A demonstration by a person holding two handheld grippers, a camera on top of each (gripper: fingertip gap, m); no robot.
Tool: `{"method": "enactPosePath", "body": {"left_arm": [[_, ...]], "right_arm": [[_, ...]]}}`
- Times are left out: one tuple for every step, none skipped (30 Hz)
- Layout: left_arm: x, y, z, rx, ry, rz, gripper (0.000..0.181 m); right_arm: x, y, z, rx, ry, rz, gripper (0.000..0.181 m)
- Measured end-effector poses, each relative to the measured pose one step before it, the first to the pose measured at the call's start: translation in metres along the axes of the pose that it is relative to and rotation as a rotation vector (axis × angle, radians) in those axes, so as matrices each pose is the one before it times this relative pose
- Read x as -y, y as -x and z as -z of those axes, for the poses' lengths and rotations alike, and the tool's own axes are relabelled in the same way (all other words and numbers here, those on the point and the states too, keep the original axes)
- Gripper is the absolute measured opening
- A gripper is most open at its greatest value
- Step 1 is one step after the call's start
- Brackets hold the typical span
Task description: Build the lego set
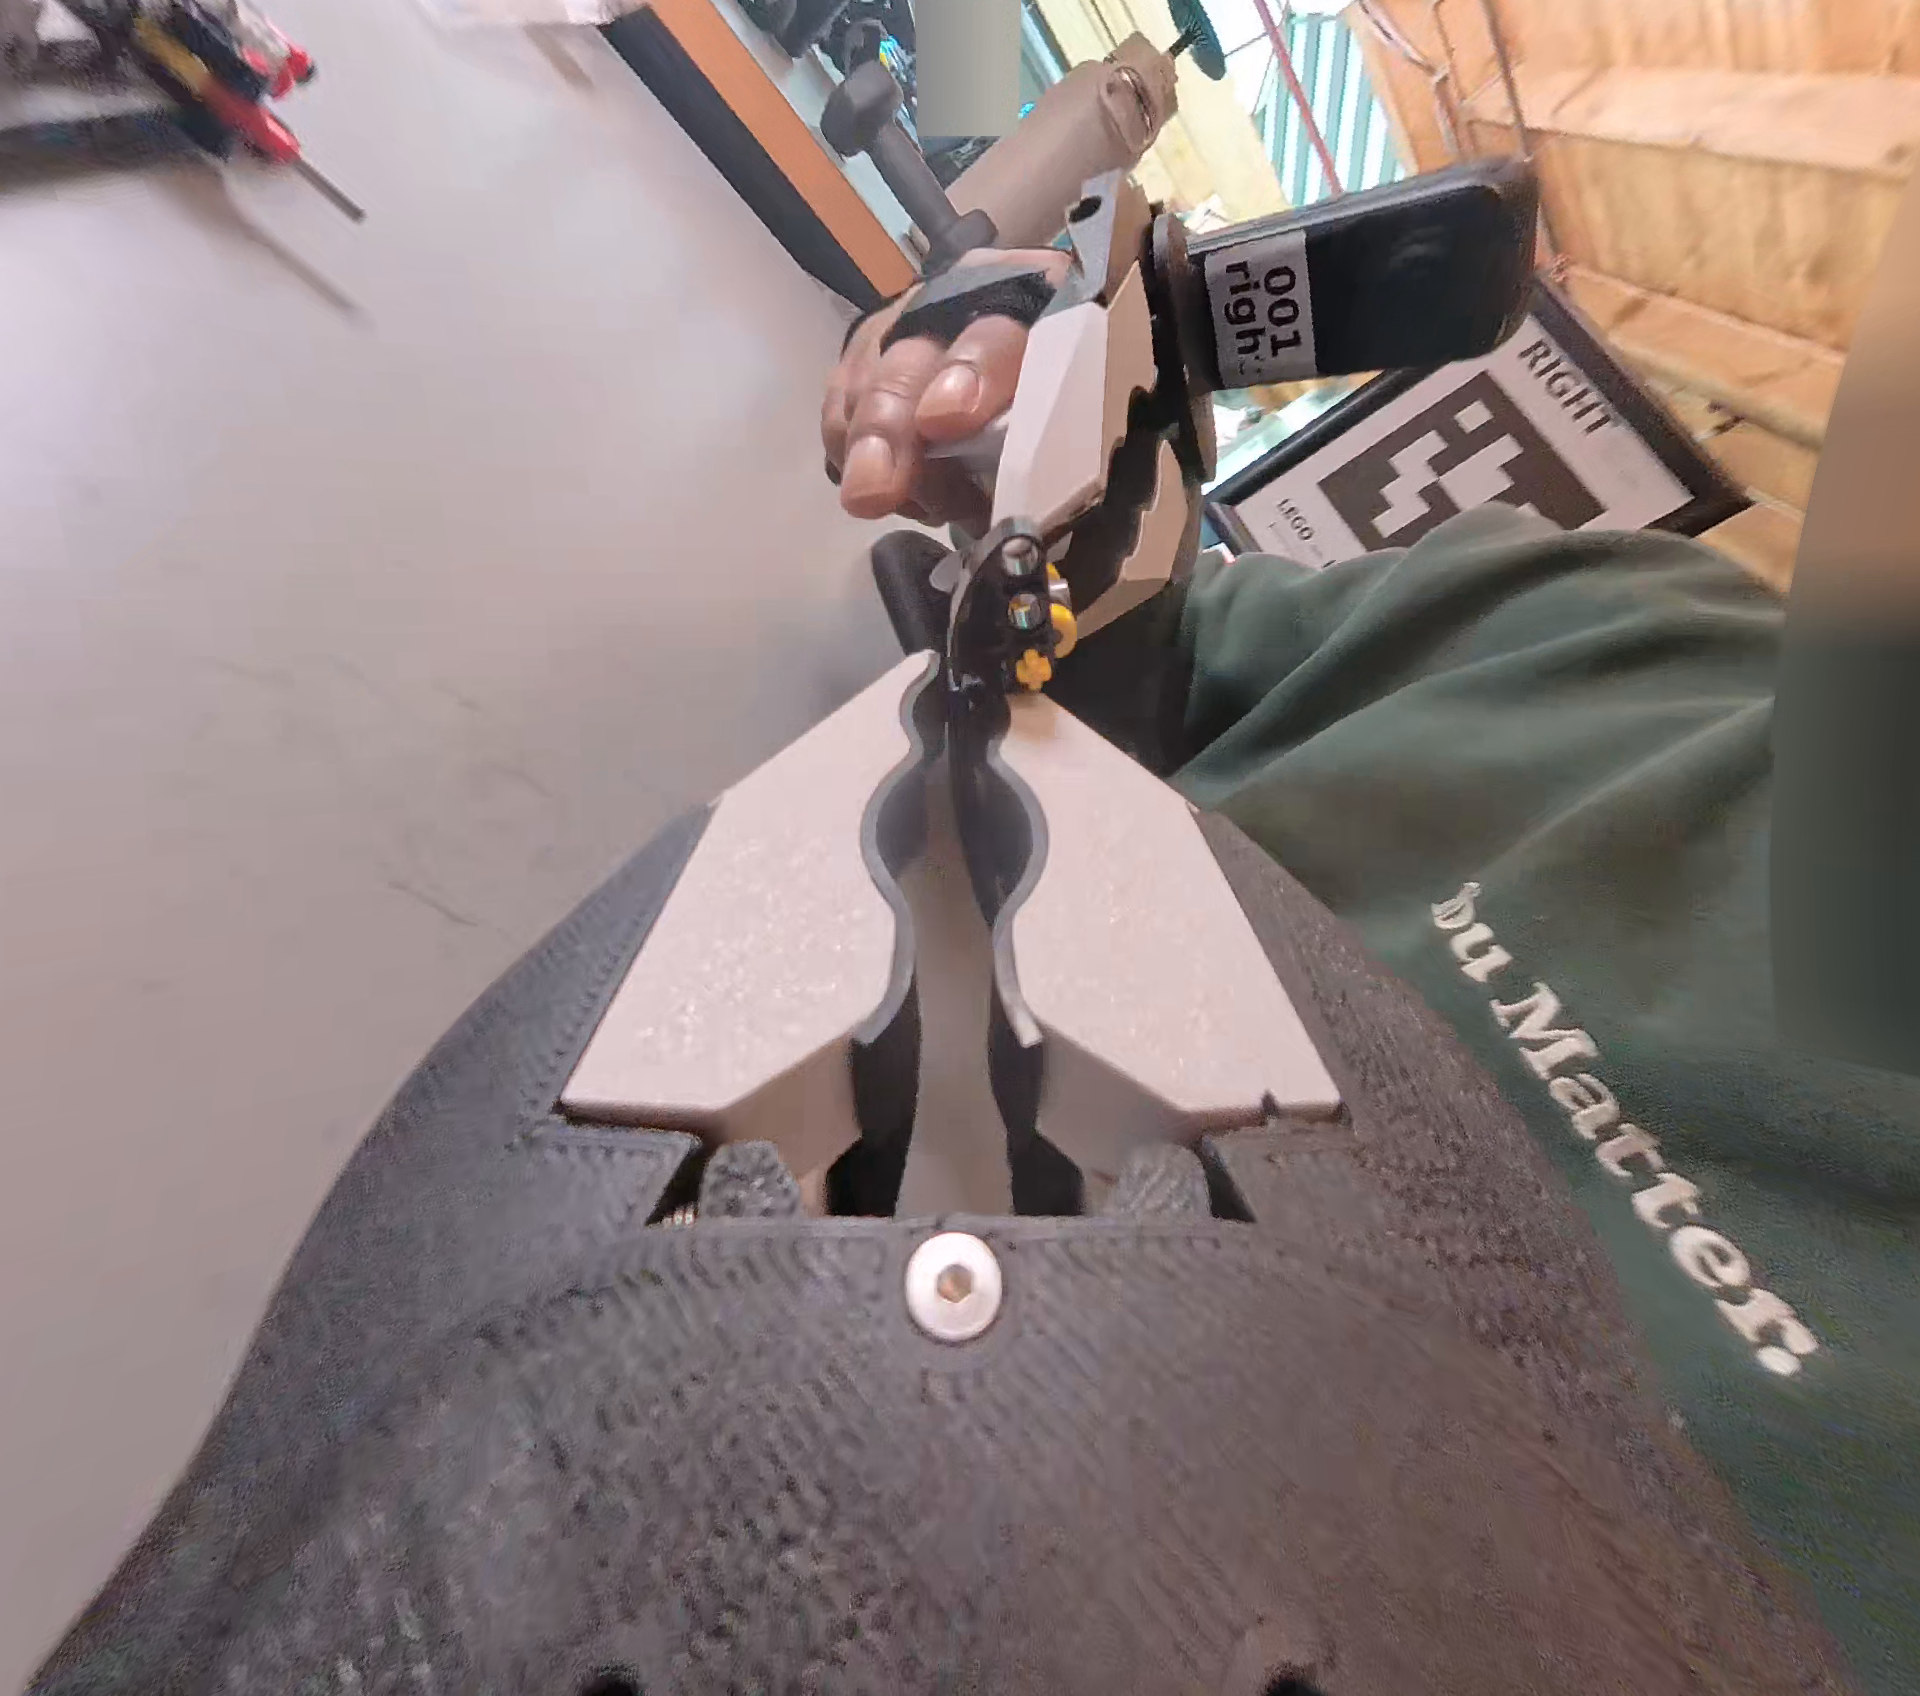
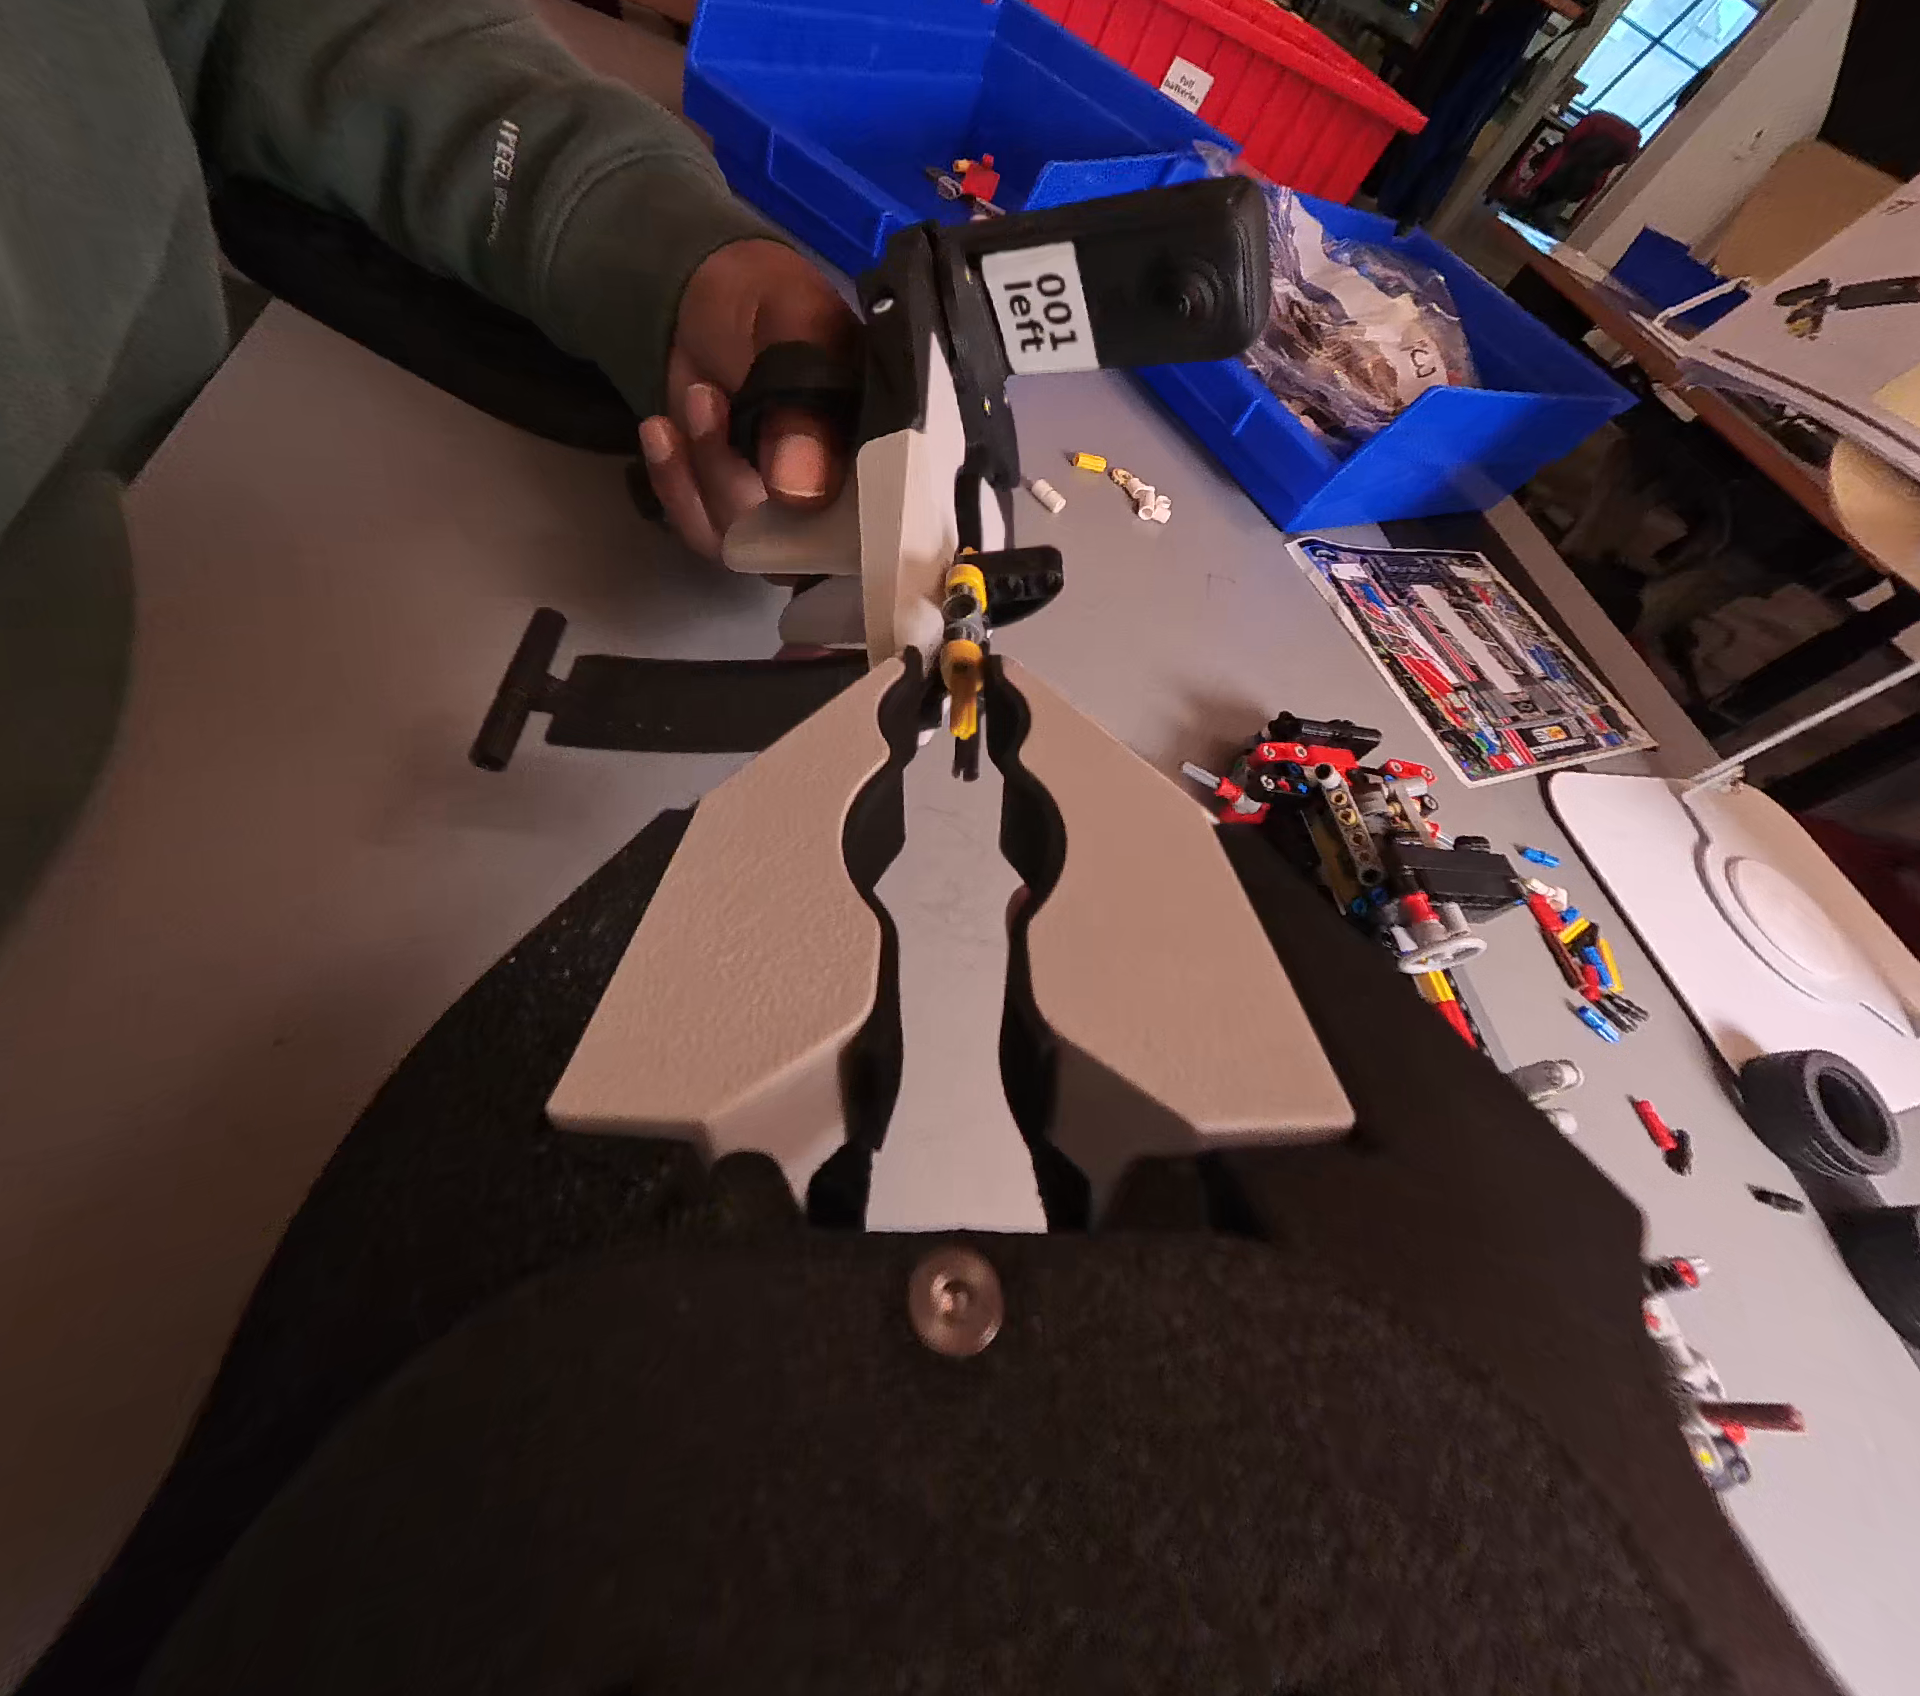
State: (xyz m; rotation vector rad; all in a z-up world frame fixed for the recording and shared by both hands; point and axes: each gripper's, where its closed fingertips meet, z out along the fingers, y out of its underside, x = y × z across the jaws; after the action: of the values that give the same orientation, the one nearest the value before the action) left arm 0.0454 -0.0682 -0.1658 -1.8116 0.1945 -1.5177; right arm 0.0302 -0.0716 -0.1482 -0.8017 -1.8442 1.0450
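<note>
A small Lego sub-assembly (image 1: 1013, 620), a black beam with grey pins and yellow connectors, hangs in the air between both grippers. My left gripper (image 1: 968, 696) is shut on its black end. My right gripper (image 2: 956, 685) is shut on the yellow and grey end of the sub-assembly (image 2: 961, 659). The right gripper (image 1: 1029, 560) shows in the left wrist view, held by a hand. The left gripper (image 2: 948, 607) shows in the right wrist view, also hand-held. A part-built red, black and yellow Lego model (image 2: 1371, 836) lies on the grey table (image 2: 1143, 628) to the right.
An instruction booklet (image 2: 1475, 670) lies beyond the model. Blue bins (image 2: 1403, 420), one holding a plastic bag, and a red bin (image 2: 1164, 5) stand at the back. Loose small parts (image 2: 1127, 491), a black tyre (image 2: 1818, 1116), a white tray (image 2: 1766, 919) and a black T-shaped tool (image 2: 582, 701) sit on the table. Both grippers' tips are close together, under 4 cm apart.
</note>
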Motion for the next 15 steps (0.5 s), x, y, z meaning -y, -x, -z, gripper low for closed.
{"method": "enactPosePath", "body": {"left_arm": [[-0.00193, -0.00015, -0.00092, -0.0123, 0.0068, 0.0291, 0.0], [-0.0016, 0.00027, -0.0007, -0.0064, 0.0047, 0.0192, 0.0], [-0.00063, 0.00111, -0.00023, 0.0015, 0.0011, 0.0121, 0.0], [-0.00044, 0.00069, -0.00012, 0.0003, 0.0003, 0.0058, 0.0], [0.00003, -0.00022, -0.00028, -0.0041, -0.0009, 0.0028, 0.0], [-0.00034, -0.00003, -0.00041, -0.0008, 0.0018, -0.0003, 0.0], [-0.00077, 0.00086, -0.00033, 0.0078, 0.0055, -0.0107, 0.0], [-0.00044, 0.00069, -0.00008, 0.011, 0.0057, -0.0249, 0.0], [0.00067, -0.00027, 0.0004, 0.0109, 0.0026, -0.0369, 0.004], [0.00151, 0.00036, 0.00114, 0.02, 0.0018, -0.0465, 0.012], [0.00219, 0.00164, 0.00204, 0.0305, 0.0012, -0.0578, 0.019], [0.00279, 0.00189, 0.00294, 0.0328, -0.0009, -0.0692, 0.026], [0.00255, 0.00171, 0.00338, 0.0326, 0.0006, -0.0744, 0.027], [0.00177, 0.00201, 0.00288, 0.0339, 0.0038, -0.073, 0.027], [0.0003, 0.00235, 0.00181, 0.033, 0.0096, -0.0653, 0.027]], "right_arm": [[0.00005, -0.00027, -0.00019, -0.004, -0.0062, 0.0054, 0.008], [-0.00011, 0.00054, -0.00009, 0.0057, -0.0067, -0.0016, 0.007], [-0.00239, -0.00001, -0.0003, 0.0093, 0.0065, -0.0192, 0.005], [-0.00236, -0.00066, -0.0002, 0.0112, 0.0052, -0.0347, 0.004], [0.00018, -0.00071, 0.00024, 0.0148, -0.0135, -0.0516, 0.004], [-0.00006, -0.00066, 0.00012, 0.0203, -0.0144, -0.0659, 0.004], [-0.00125, -0.00047, -0.00014, 0.0239, -0.0081, -0.0708, 0.004], [-0.00081, -0.0003, 0.0002, 0.025, -0.0135, -0.067, 0.004], [0.00062, -0.00038, 0.00058, 0.0261, -0.024, -0.0682, 0.004], [-0.00036, 0.00025, 0.00077, 0.0328, -0.0132, -0.0733, 0.003], [-0.00252, -0.00044, 0.00053, 0.0307, 0.0045, -0.0715, 0.004], [-0.00121, -0.00191, 0.00089, 0.0189, -0.0045, -0.0647, 0.004], [0.00046, 0.00029, 0.00117, 0.028, -0.0151, -0.0521, 0.003], [0.00042, 0.00112, 0.00079, 0.0252, -0.013, -0.0402, 0.003], [-0.00093, -0.00097, -0.00004, 0.0042, -0.001, -0.0226, 0.003]]}}
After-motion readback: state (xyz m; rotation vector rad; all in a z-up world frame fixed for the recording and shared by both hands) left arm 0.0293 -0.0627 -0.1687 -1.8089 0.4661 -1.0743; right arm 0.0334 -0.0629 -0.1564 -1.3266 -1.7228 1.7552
